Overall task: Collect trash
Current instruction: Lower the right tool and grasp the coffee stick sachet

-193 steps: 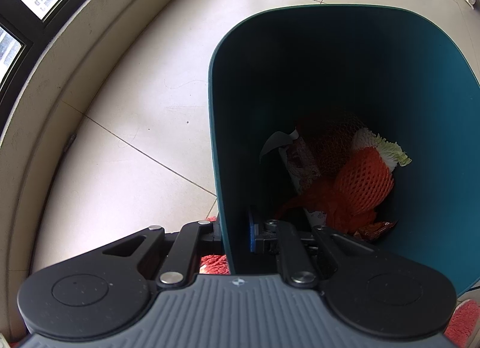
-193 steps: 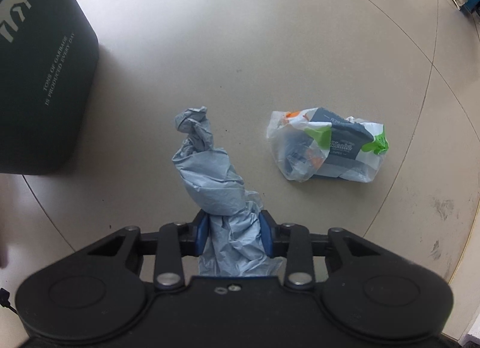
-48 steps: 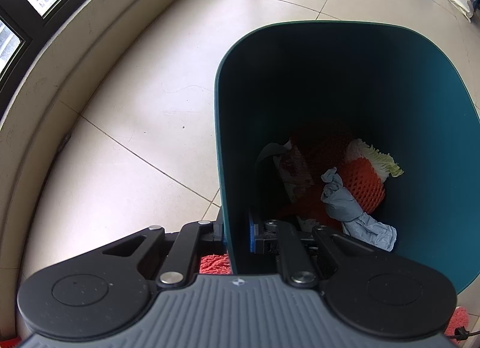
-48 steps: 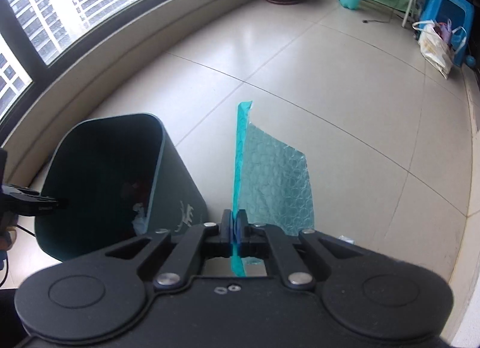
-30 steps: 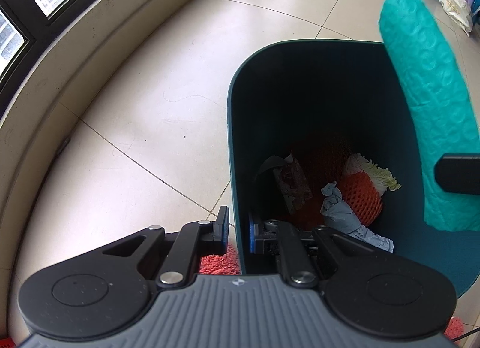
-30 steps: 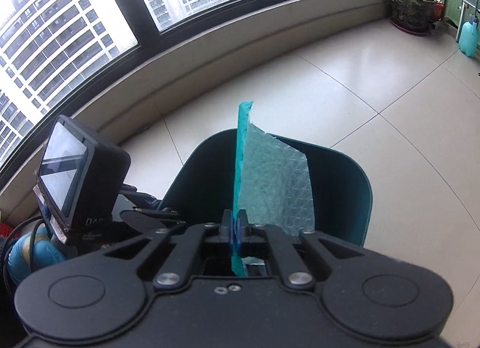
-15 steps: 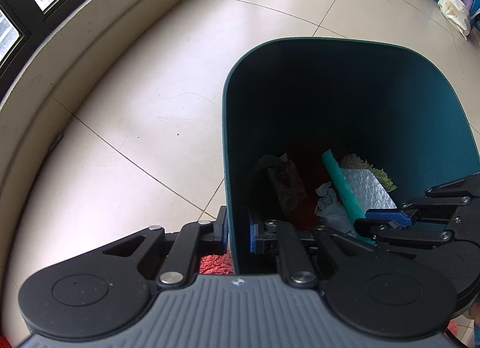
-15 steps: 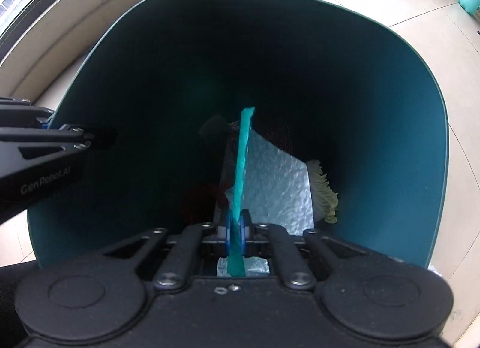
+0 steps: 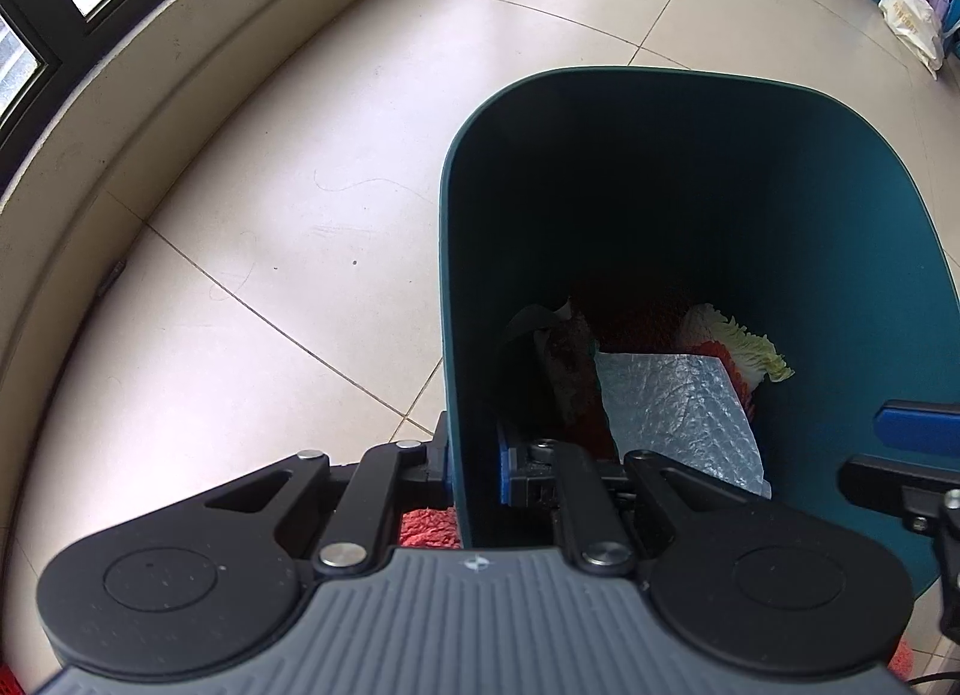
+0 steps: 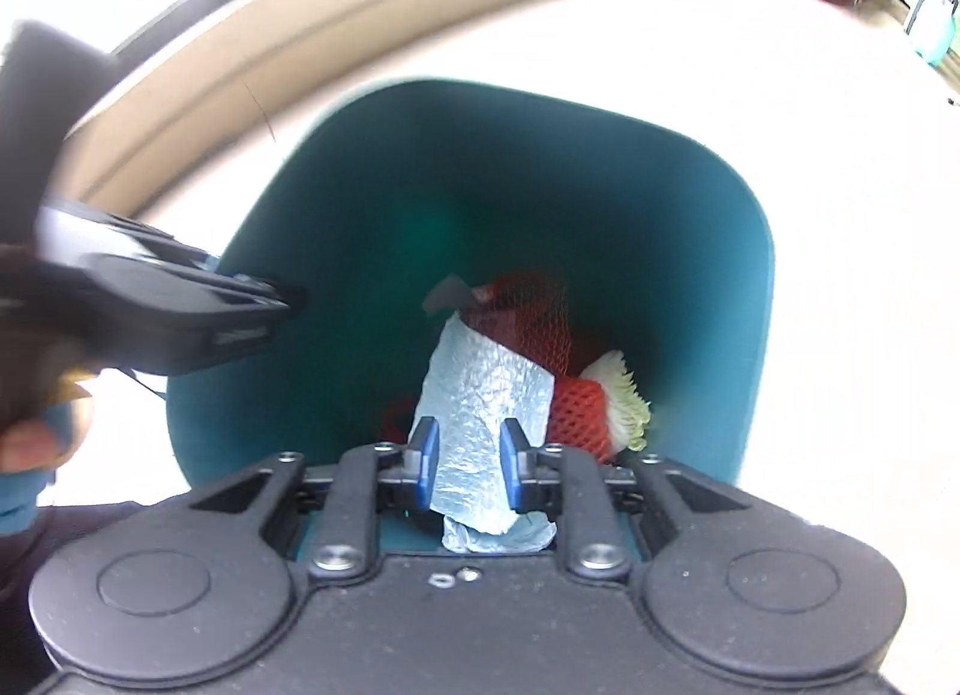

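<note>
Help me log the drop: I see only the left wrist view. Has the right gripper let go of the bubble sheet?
Observer: Yes. The right gripper has just been opening. Its pads stand apart and do not press the sheet, which shows between them, lying down in the bin.
Operator: Does that view show the left gripper?
Observer: Yes, blurred: the left gripper is at the bin's left rim.
Operator: What is behind the sheet?
Observer: A red net, with an orange foam sleeve to its right.
</note>
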A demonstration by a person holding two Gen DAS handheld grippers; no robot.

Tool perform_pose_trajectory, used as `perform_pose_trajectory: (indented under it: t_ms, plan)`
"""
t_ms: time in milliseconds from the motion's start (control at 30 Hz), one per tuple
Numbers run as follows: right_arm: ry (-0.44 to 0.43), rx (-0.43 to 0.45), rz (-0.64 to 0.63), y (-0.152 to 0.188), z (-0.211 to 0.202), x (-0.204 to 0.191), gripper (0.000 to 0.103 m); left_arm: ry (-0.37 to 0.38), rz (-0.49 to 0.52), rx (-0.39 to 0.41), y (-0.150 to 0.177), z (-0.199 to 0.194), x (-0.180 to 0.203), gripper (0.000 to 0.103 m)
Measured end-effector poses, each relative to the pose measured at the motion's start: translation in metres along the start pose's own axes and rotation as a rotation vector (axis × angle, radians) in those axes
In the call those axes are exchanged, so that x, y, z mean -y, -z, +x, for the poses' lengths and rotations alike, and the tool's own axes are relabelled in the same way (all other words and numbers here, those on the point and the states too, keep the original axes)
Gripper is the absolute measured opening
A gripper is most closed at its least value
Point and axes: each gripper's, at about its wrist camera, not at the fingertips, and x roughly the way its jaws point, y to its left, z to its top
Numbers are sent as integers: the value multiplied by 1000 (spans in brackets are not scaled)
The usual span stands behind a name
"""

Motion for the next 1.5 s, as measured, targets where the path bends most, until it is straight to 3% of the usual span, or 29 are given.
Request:
perform_pose_trajectory:
  t_ms: [200, 300, 333, 600, 700, 767, 967, 1267, 1500]
  plan:
    - [-13, 125, 151, 32, -81, 51, 50, -13, -2, -3, 2, 2, 4, 12]
    - [47, 141, 260, 61, -99, 90, 66, -17, -2, -4, 1, 3, 4, 12]
    - [66, 135, 293, 69, -101, 101, 66, -19, -4, -5, 1, 4, 5, 12]
    - [188, -51, 670, 148, -41, 208, 67, -37, -9, -8, 1, 6, 8, 12]
    - [147, -105, 849, 184, -10, 235, 75, -33, -17, -2, 1, 4, 7, 12]
    - [175, -144, 962, 204, 10, 246, 81, -31, -19, -2, 1, 4, 7, 12]
    - [306, -245, 1147, 247, 66, 259, 82, -32, -16, -8, 1, 5, 7, 12]
    - [277, -208, 1500, 304, 105, 277, 76, -39, 0, -1, 2, 4, 10, 12]
    - [290, -204, 1645, 333, 117, 287, 73, -41, 0, -18, 3, 8, 11, 12]
